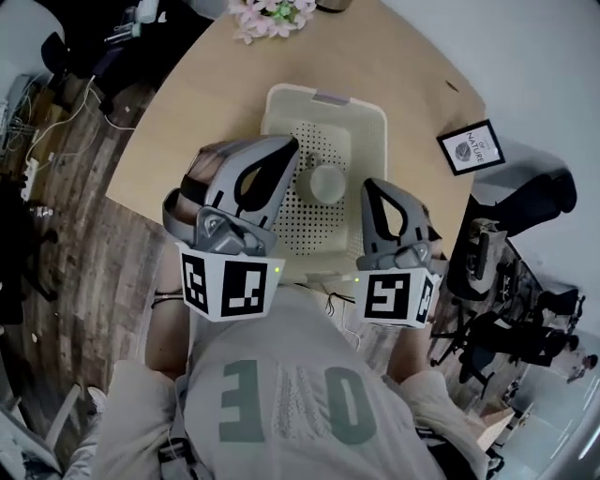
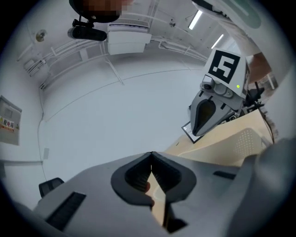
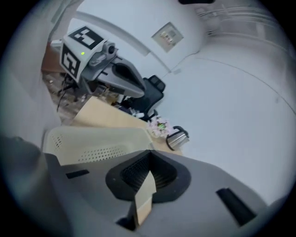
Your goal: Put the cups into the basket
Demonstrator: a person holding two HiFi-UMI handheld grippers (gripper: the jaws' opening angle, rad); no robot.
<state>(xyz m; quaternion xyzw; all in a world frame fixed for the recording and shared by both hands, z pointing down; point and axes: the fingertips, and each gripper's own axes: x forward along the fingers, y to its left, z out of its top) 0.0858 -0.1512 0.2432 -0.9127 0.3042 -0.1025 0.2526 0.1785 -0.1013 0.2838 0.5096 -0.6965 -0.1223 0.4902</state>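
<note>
We look down on a pale wooden surface with a cream plastic basket in the middle of it, its floor pierced with small holes. At the far edge of the surface lies a bunch of pink and white flowers. To the right of the basket, near the edge of the surface, is a small black-framed sign. In the right gripper view a shiny metal jug with a black handle stands just beside the flowers, and a black office chair sits beyond the surface. Cables trail over the plank floor on the left.

Both tools hang over the near half of the basket. The left tool is above its left wall and hides part of the floor there. The right tool is above its right wall. From the head view nothing lies between either tip and the basket floor.

One cup is in the basket, near the middle of the perforated floor and between the two tool tips as we see them from above. It is round, plain and grey-beige. We cannot tell whether it stands mouth up or mouth down.

In its own view the left tool has its ribbed dark pads pressed together at the tips, with nothing held. Only a narrow gap behind them shows the surface. The right tool's pads meet the same way and are likewise empty.
</note>
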